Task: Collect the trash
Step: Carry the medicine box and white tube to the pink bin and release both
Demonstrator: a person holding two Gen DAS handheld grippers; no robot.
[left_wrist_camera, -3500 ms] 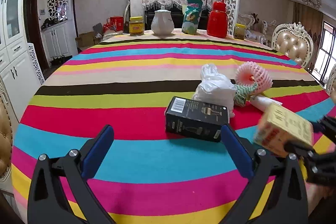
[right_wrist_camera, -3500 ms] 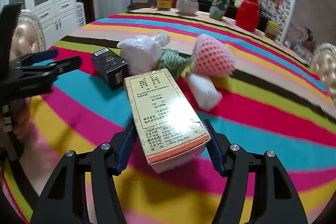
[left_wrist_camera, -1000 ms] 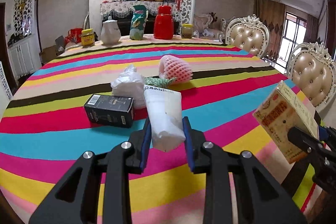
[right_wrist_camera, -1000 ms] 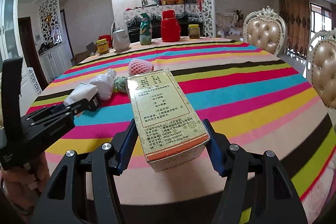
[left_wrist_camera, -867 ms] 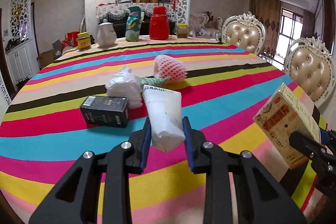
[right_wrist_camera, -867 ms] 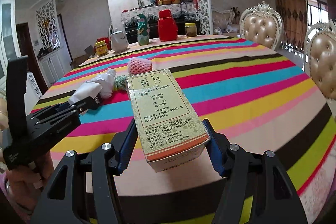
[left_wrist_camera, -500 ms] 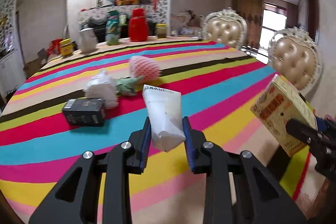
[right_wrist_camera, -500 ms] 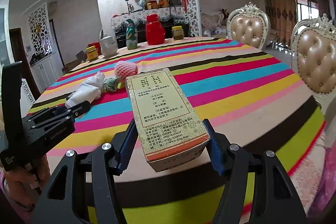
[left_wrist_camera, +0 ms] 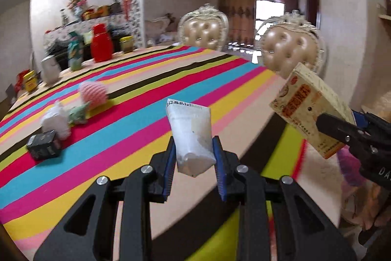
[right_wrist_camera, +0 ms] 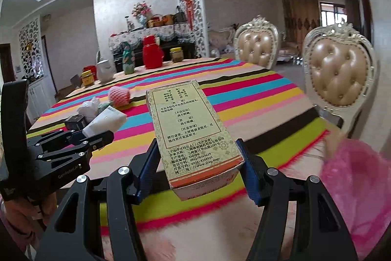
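Left gripper clamps a white squeeze tube; right gripper clamps a yellow medicine carton. Both items are carried clear of the striped bench, probably for disposal; black box and foam fruit net remain on it.

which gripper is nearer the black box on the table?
Left. The left gripper, holding a white tube, is closer to the black box; the right gripper sits farther off.

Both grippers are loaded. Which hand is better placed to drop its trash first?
Right, probably. The right gripper holds the yellow box already past the striped table's edge; the left gripper, clamping the white tube, looks to be over the tabletop. No bin shows.
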